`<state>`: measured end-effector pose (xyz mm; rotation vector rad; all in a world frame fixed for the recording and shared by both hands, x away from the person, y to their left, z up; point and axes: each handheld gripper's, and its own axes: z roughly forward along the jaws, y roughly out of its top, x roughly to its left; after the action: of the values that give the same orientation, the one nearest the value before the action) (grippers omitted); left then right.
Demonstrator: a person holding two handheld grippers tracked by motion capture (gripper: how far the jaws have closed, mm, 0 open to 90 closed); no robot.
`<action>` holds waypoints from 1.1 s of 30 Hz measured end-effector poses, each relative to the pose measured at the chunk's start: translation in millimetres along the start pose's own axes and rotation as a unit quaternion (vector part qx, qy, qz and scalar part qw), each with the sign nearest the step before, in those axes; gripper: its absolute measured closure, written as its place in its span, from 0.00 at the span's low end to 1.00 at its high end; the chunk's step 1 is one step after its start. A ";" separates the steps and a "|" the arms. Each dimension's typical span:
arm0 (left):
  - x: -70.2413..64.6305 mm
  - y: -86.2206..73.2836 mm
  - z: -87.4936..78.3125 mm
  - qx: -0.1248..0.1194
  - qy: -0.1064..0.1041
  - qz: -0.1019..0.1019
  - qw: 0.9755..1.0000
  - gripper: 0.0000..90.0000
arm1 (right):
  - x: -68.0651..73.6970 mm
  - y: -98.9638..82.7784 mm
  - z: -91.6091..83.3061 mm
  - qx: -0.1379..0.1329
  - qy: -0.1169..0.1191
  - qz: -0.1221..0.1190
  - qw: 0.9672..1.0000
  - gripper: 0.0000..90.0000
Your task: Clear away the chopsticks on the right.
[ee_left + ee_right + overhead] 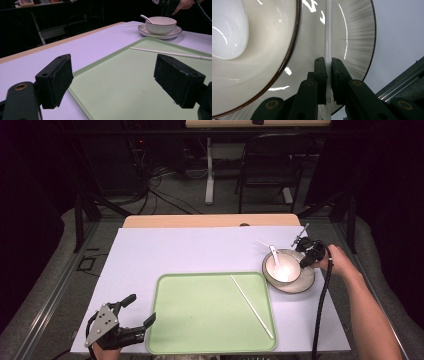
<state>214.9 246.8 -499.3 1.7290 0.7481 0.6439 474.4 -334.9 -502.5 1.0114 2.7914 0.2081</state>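
Observation:
My right gripper (pixel 303 262) (pixel 328 60) is shut on a white chopstick (pixel 328 30) that runs across the rim of a white saucer (pixel 306 282) (pixel 357 37). A white bowl (pixel 282 269) (pixel 262 62) with a dark rim stands on that saucer, and a white spoon (pixel 275 255) (pixel 146 18) rests in it. A second white chopstick (pixel 252 307) (pixel 170 53) lies slantwise on the green tray (pixel 200 315) (pixel 125 75). At the tray's near left corner my left gripper (pixel 142 308) (pixel 112 80) stands open, with nothing between its jaws.
A pale lilac sheet (pixel 175 250) covers the table, whose wooden far edge (pixel 200 220) shows behind it. A black chair (pixel 272 165) and cables stand on the floor beyond. The person's right forearm (pixel 365 310) lies along the table's right side.

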 end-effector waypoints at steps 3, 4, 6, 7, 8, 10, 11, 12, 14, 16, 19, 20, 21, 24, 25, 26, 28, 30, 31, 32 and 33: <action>0.0 0.0 0.2 0.000 0.000 0.000 1.000 0.17 | 1.0 -3.5 -2.4 -0.021 -0.001 0.031 0.999 0.93; 0.0 0.0 0.2 0.000 0.000 0.000 1.000 0.17 | 0.0 -4.2 -3.8 -0.029 0.002 0.032 0.999 0.93; -0.3 0.0 0.4 0.000 -0.001 -0.001 1.000 0.17 | 1.4 -5.3 -6.8 -0.033 0.002 0.046 0.998 0.93; -0.5 0.1 0.4 0.001 0.000 -0.001 1.000 0.17 | 2.3 -5.8 -9.9 -0.032 0.004 0.052 0.998 0.93; -0.5 0.1 0.4 0.001 0.000 -0.001 1.000 0.17 | 2.6 -6.4 -13.2 -0.037 0.003 0.054 0.998 0.93; -0.6 0.1 0.4 0.001 0.000 -0.001 1.000 0.17 | 5.7 -7.2 -21.6 -0.037 -0.001 0.067 0.997 0.93; -0.6 0.2 0.6 0.001 0.000 -0.001 1.000 0.17 | 7.2 -7.9 -25.3 -0.037 -0.003 0.074 0.997 0.93; -0.6 0.2 0.6 0.001 0.000 -0.001 1.000 0.17 | 7.2 -7.9 -25.3 -0.037 -0.003 0.074 0.997 0.93; -0.6 0.2 0.8 0.001 -0.001 -0.001 1.000 0.17 | 9.9 -8.6 -31.0 -0.038 -0.008 0.085 0.996 0.93; -0.7 0.2 0.7 0.001 -0.001 0.000 1.000 0.17 | 11.6 -9.0 -37.5 -0.040 -0.016 0.091 0.995 0.93; -0.5 0.1 0.5 0.001 0.001 -0.001 1.000 0.17 | 15.4 -10.4 -51.1 -0.053 -0.023 0.113 0.992 0.93; -0.5 0.1 0.5 0.001 0.001 -0.001 1.000 0.17 | 16.2 -10.5 -54.8 -0.054 -0.025 0.115 0.992 0.93; -0.6 0.0 0.6 0.001 0.000 -0.001 1.000 0.17 | 17.9 -10.4 -59.8 -0.052 -0.030 0.120 0.991 0.93; -0.7 0.1 0.6 0.001 0.000 0.000 1.000 0.17 | 22.0 -10.5 -66.2 -0.056 -0.036 0.132 0.989 0.93; -0.6 0.1 0.5 0.001 0.000 0.000 1.000 0.17 | 23.6 -10.9 -68.1 -0.065 -0.039 0.135 0.988 0.93; -0.6 0.0 0.5 0.000 0.000 -0.001 1.000 0.17 | 26.4 -10.8 -72.2 -0.067 -0.038 0.142 0.987 0.93; -0.7 0.2 0.7 0.000 0.000 -0.001 1.000 0.17 | 33.1 -11.5 -81.5 -0.081 -0.041 0.151 0.984 0.93; -1.0 0.3 0.9 0.001 -0.002 0.001 1.000 0.17 | 39.9 -11.7 -90.0 -0.084 -0.043 0.159 0.983 0.93; -1.0 0.5 0.8 0.001 -0.002 0.001 1.000 0.17 | 50.6 -12.2 -97.8 -0.095 -0.041 0.166 0.981 0.93; -1.0 0.5 0.8 0.001 -0.002 0.001 1.000 0.17 | 50.6 -12.2 -97.8 -0.095 -0.041 0.166 0.981 0.93; -1.0 0.5 0.7 0.000 -0.001 0.000 1.000 0.17 | 58.8 -12.1 -105.2 -0.086 -0.042 0.164 0.982 0.93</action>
<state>214.9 245.5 -499.0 1.7293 0.7471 0.6411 401.1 -314.0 -408.3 1.3934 2.4672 0.4279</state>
